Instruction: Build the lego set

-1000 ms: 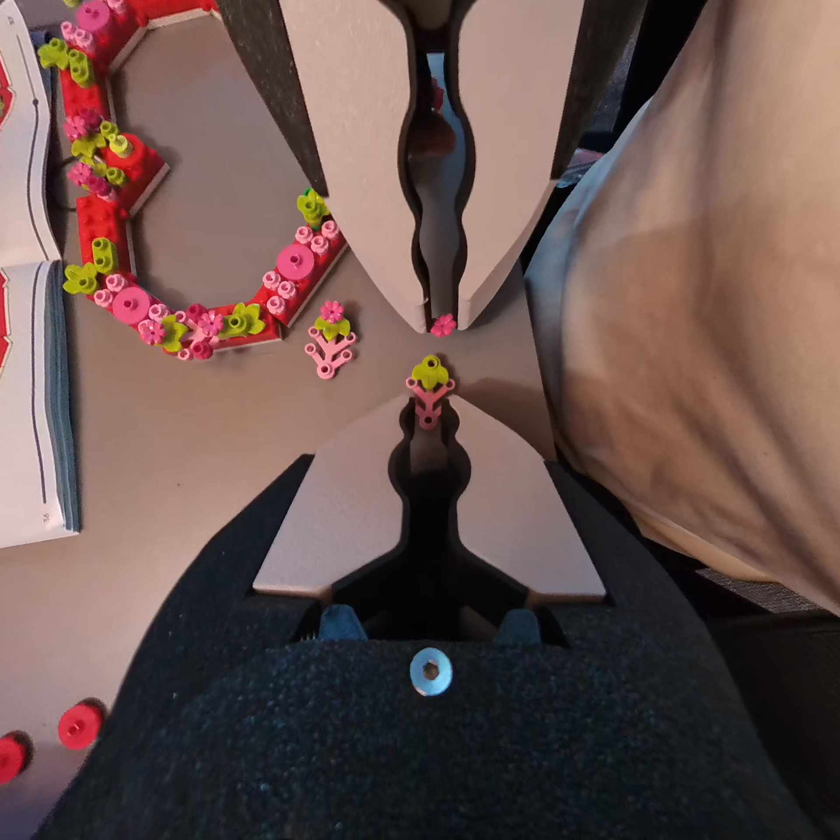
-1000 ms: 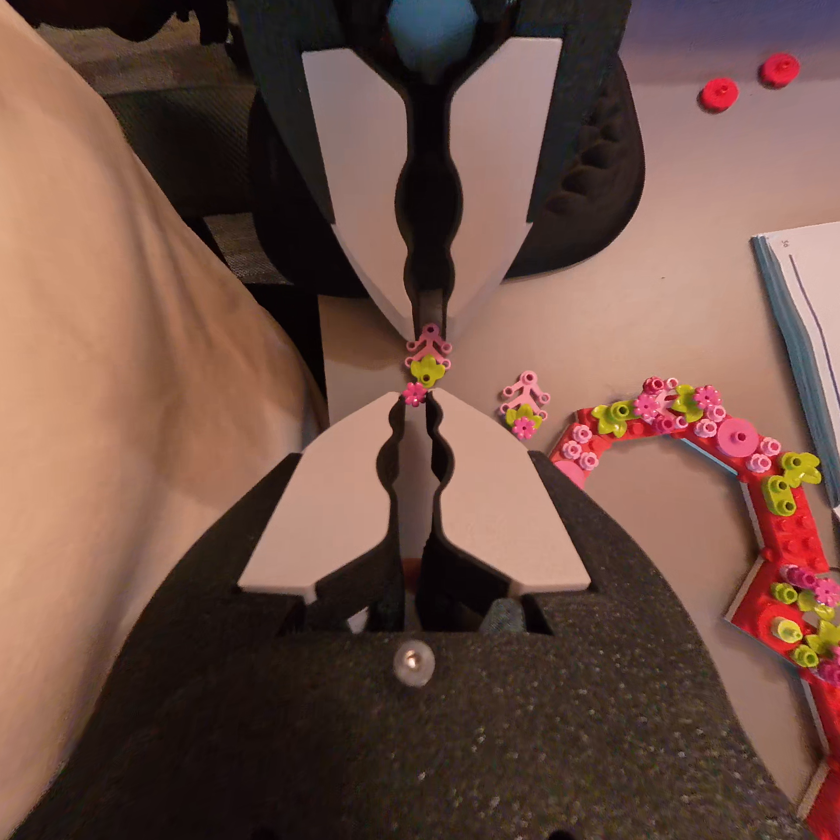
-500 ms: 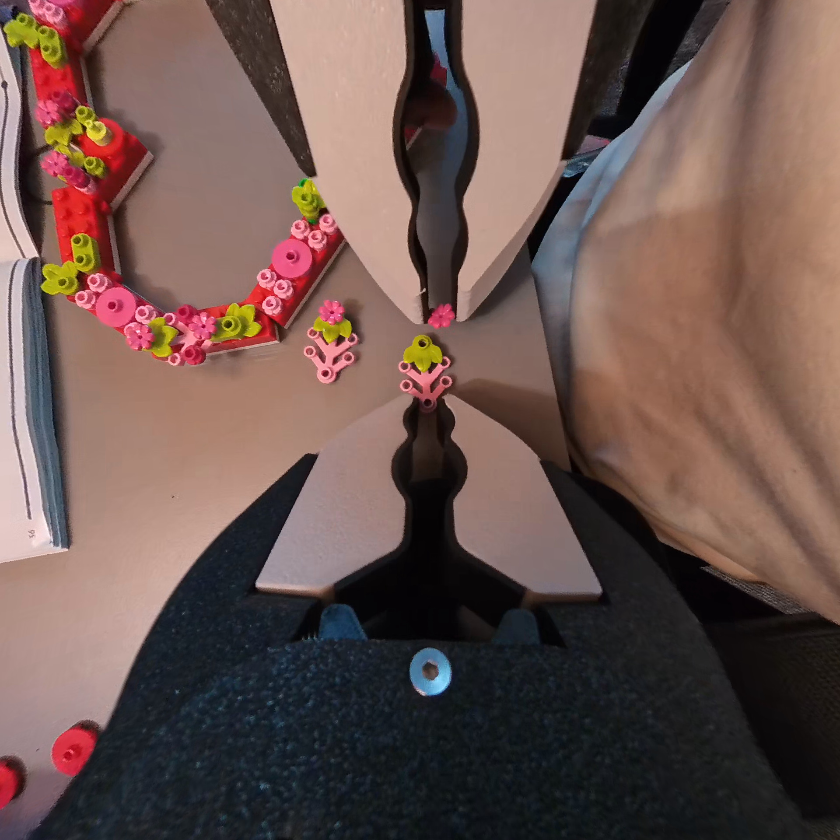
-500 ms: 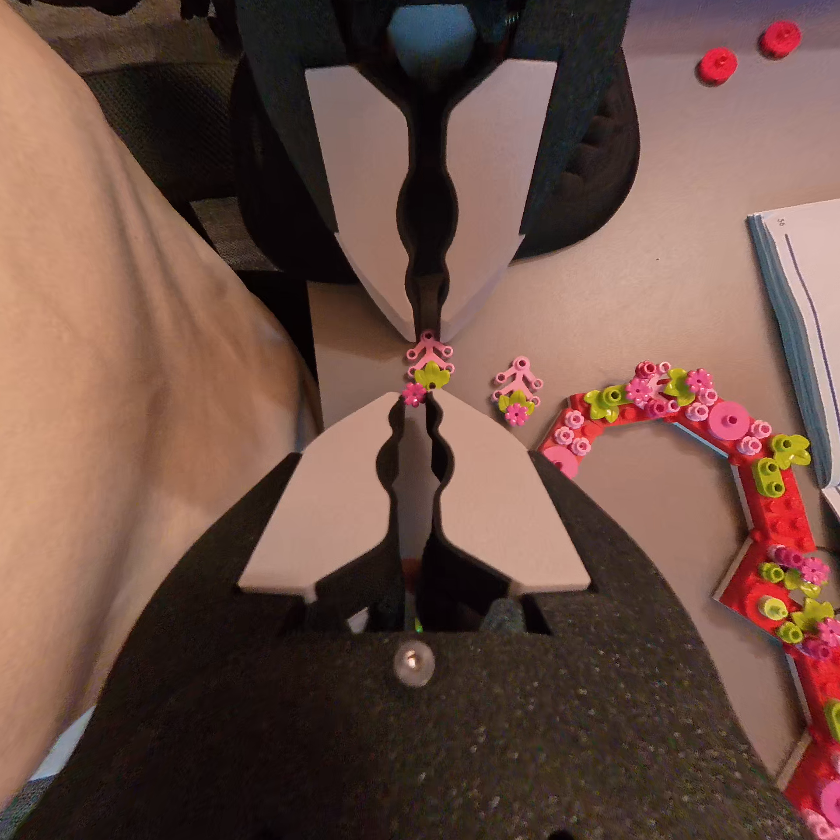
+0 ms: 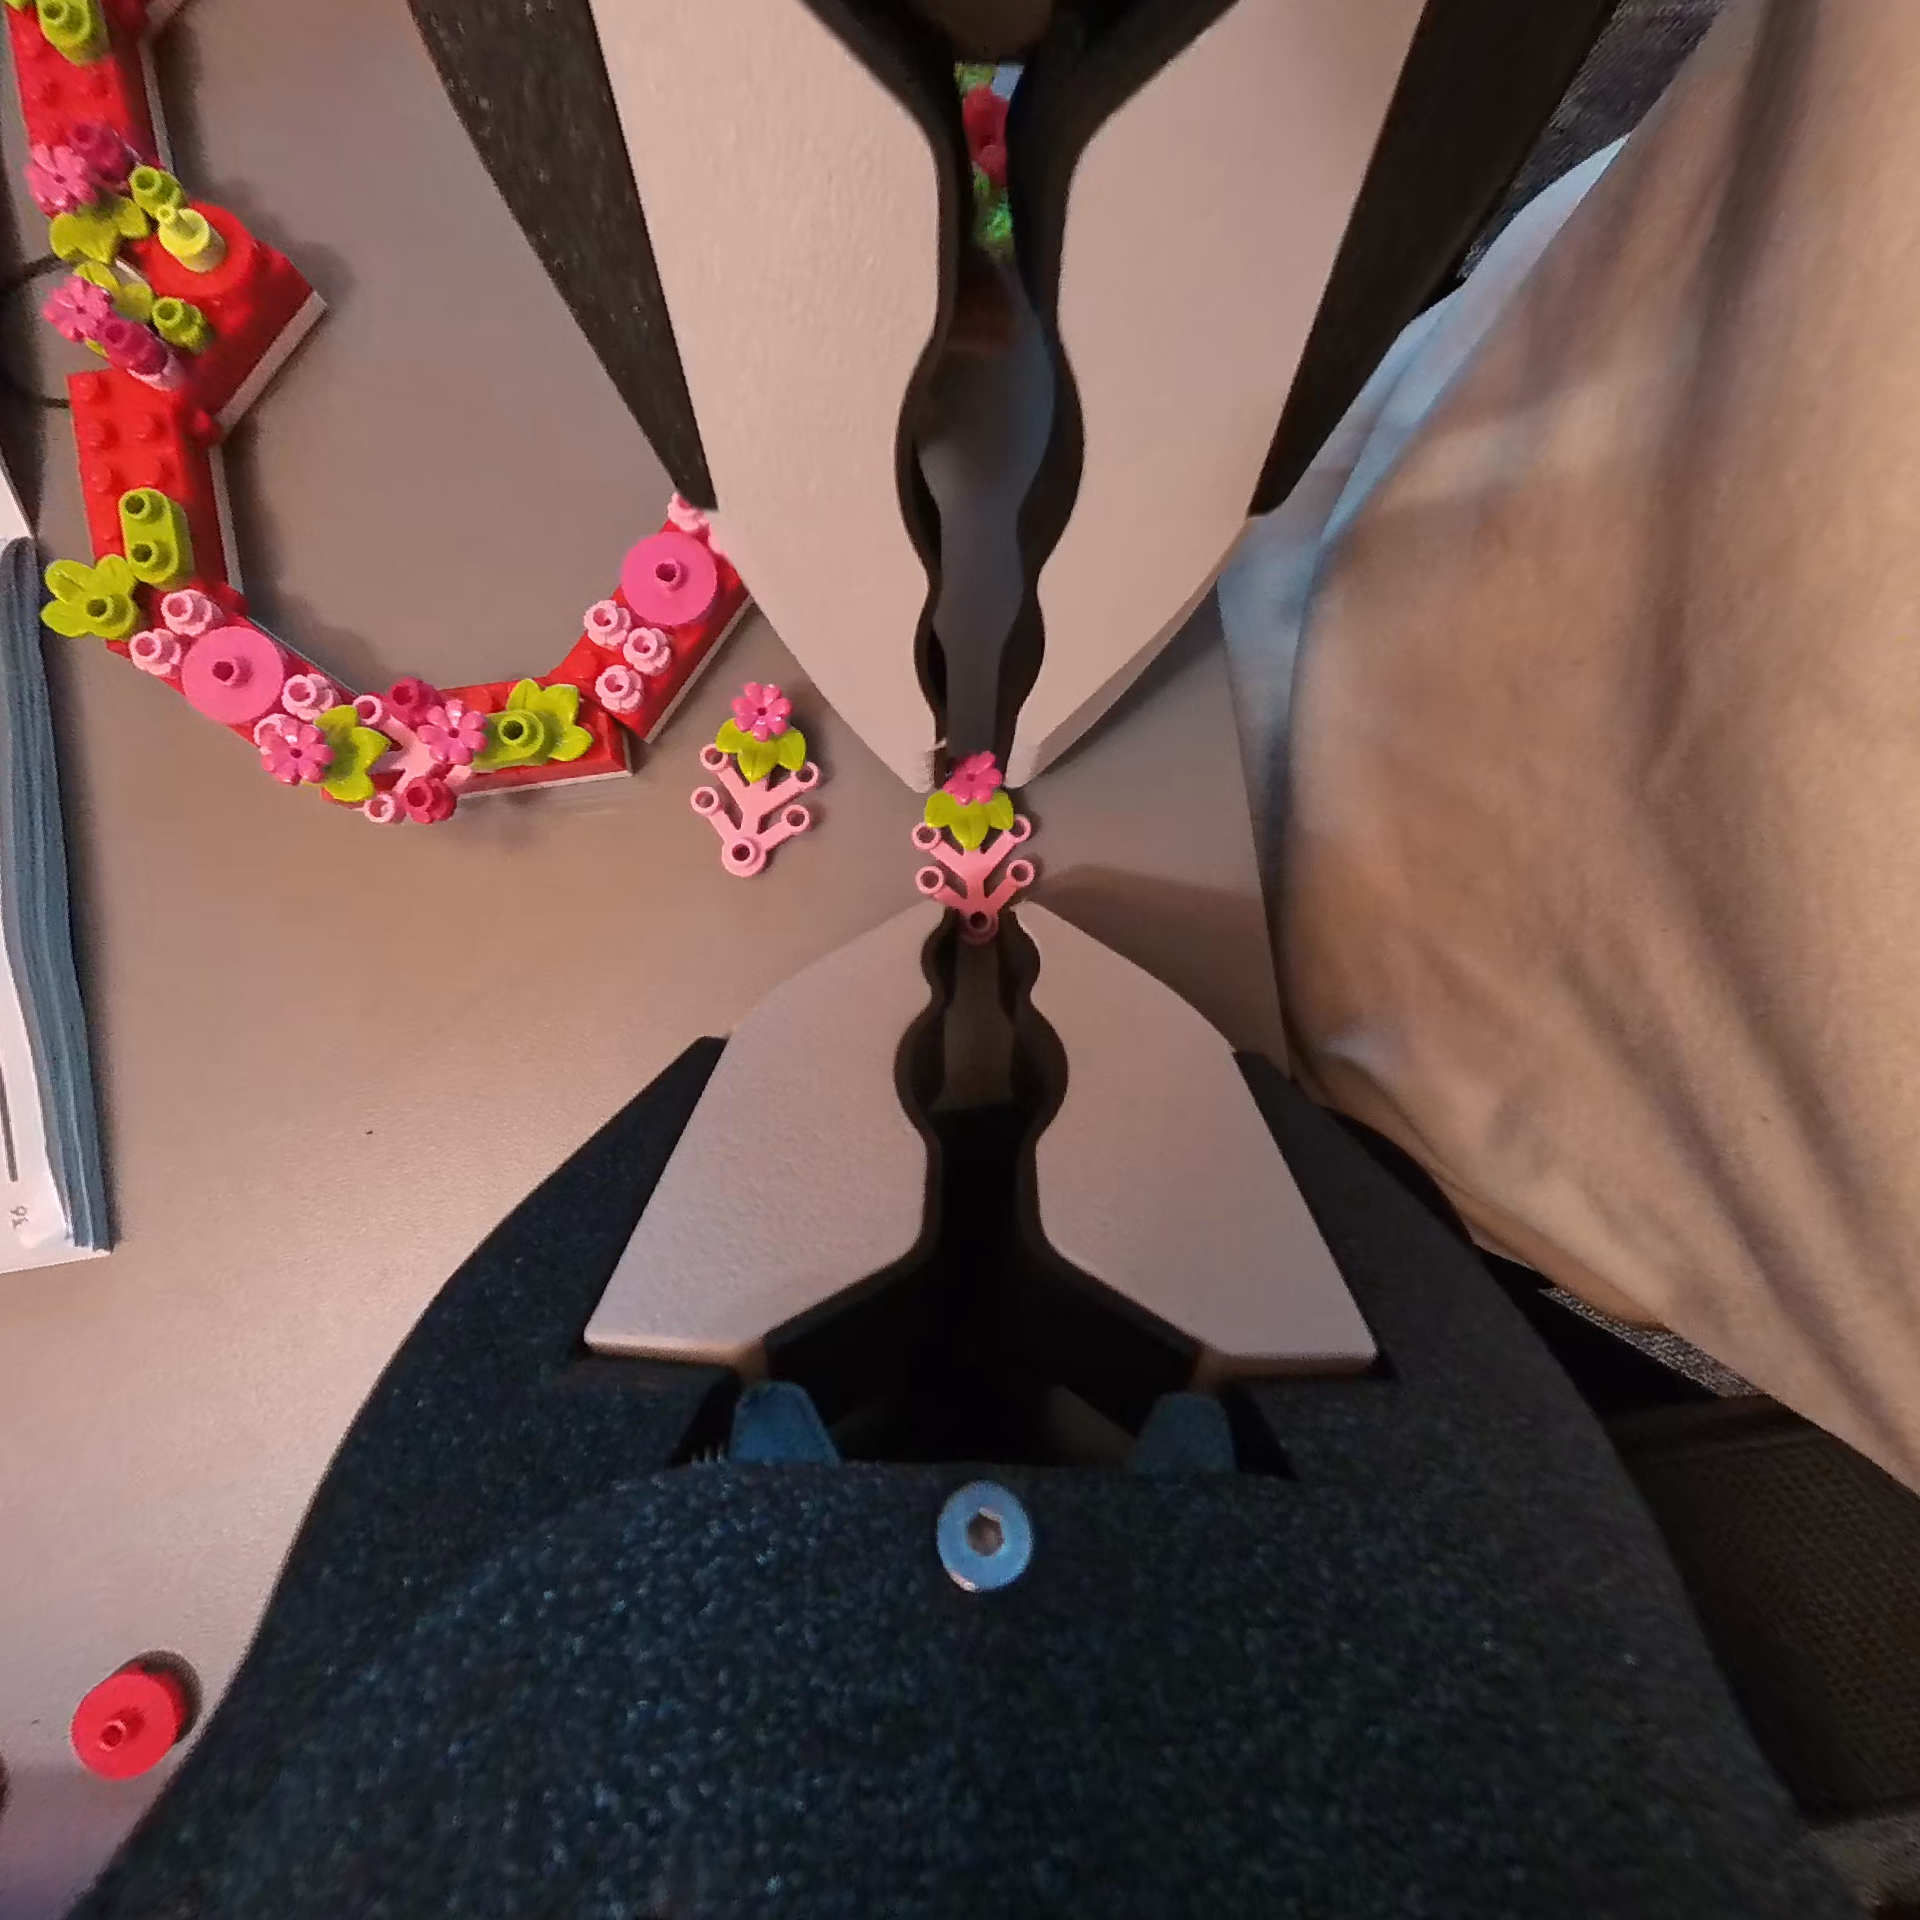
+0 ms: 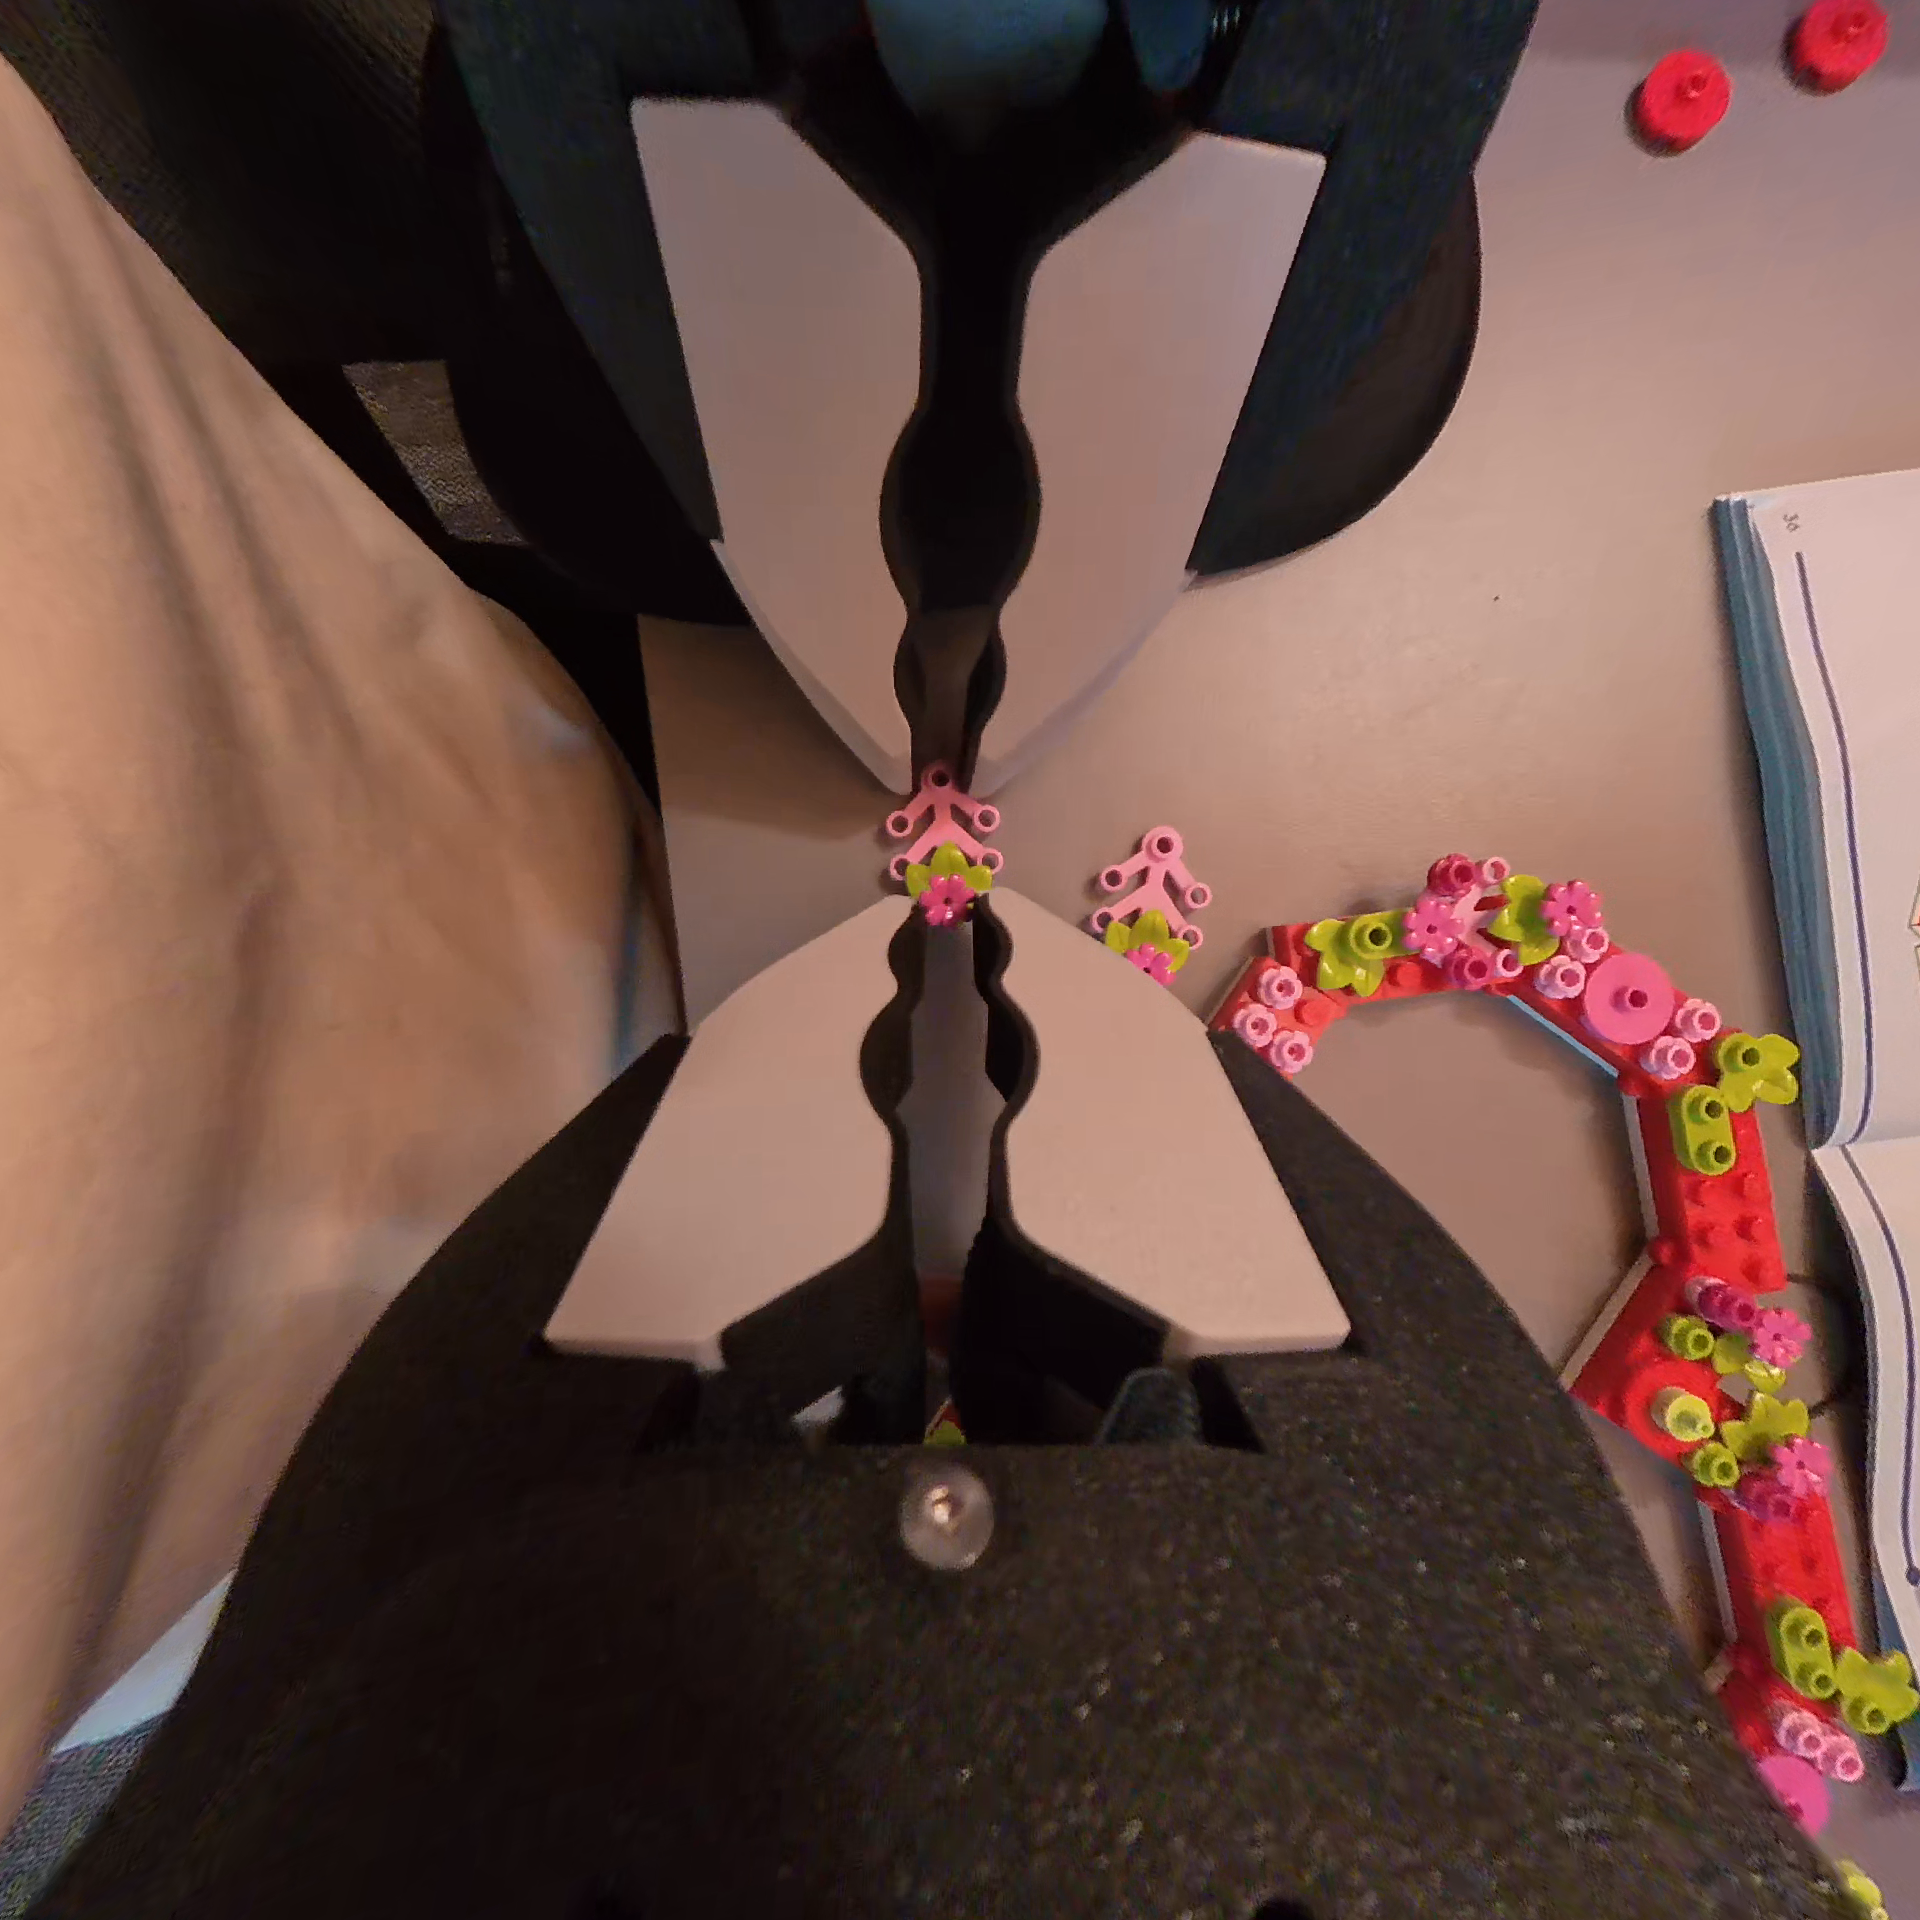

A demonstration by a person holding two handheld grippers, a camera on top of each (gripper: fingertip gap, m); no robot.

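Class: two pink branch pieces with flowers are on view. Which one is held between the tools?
The pink branch piece between both tools, right of the one lying loose on the table beside the red frame.

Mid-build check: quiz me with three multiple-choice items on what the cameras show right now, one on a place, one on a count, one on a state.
1. Where does the loose finished flower sprig lie?
A. On the table beside the red wreath frame
B. On the booklet
C. Inside the left claw

2. How many red round pieces lie at the top right of the right wrist view?
A. One
B. Two
C. Four

3. What is the right claw doing?
A. Wide open above the table
B. Shut on the magenta flower, at the green leaf
C. Shut on the booklet

Key: 1 A, the loose finished flower sprig lies on the table just off the red wreath frame. 2 B, two red round pieces lie there. 3 B, the right claw pinches the magenta flower against the green leaf, while the left claw grips the pink stem piece.
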